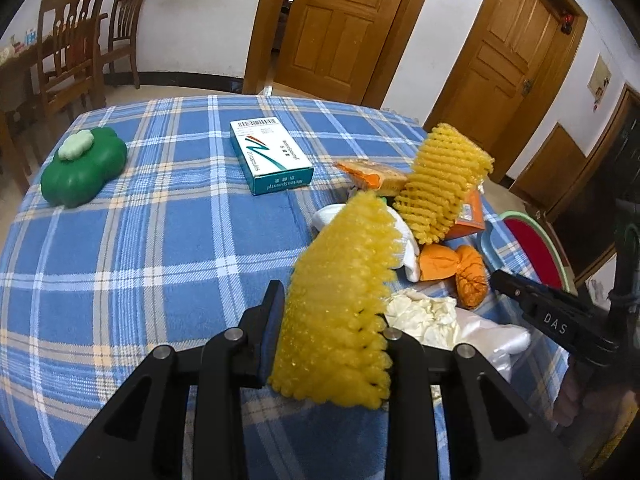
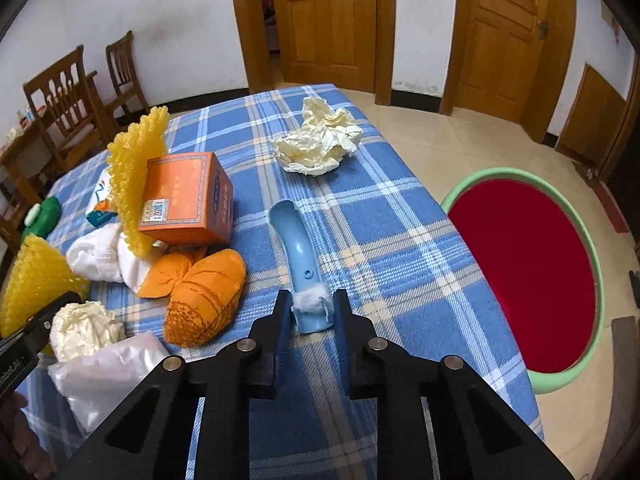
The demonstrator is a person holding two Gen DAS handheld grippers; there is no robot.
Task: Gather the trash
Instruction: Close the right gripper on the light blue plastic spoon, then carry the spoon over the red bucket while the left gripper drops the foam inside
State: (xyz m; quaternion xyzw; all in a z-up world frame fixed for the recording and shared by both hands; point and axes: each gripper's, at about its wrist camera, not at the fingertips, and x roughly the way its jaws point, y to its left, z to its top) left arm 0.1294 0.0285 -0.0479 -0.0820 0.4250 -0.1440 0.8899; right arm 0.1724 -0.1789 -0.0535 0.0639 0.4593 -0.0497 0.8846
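Left claw [image 1: 332, 304] is clenched on a yellow foam net sleeve [image 1: 340, 300], which stands up between its pads above the worktop [image 1: 160, 240], a surface covered with blue plaid cloth. Right claw [image 2: 310, 312] sits at the near end of a curved blue plastic piece [image 2: 298, 256] lying on the cloth; both fingers flank that end closely and appear to press on it, with a tuft of white fluff between them.

Remaining trash lies in a cluster between the two claws: a second yellow foam net [image 1: 444, 184], an orange box [image 2: 188, 196], orange cloth bundles [image 2: 204, 296], white cloth [image 2: 100, 256], a crumpled cream paper [image 1: 420, 316] and a clear plastic bag [image 2: 104, 376]. Another crumpled cream paper [image 2: 320, 140] lies apart, beyond the blue piece. A red basin with a green rim [image 2: 528, 272] stands on the floor just right of the worktop.
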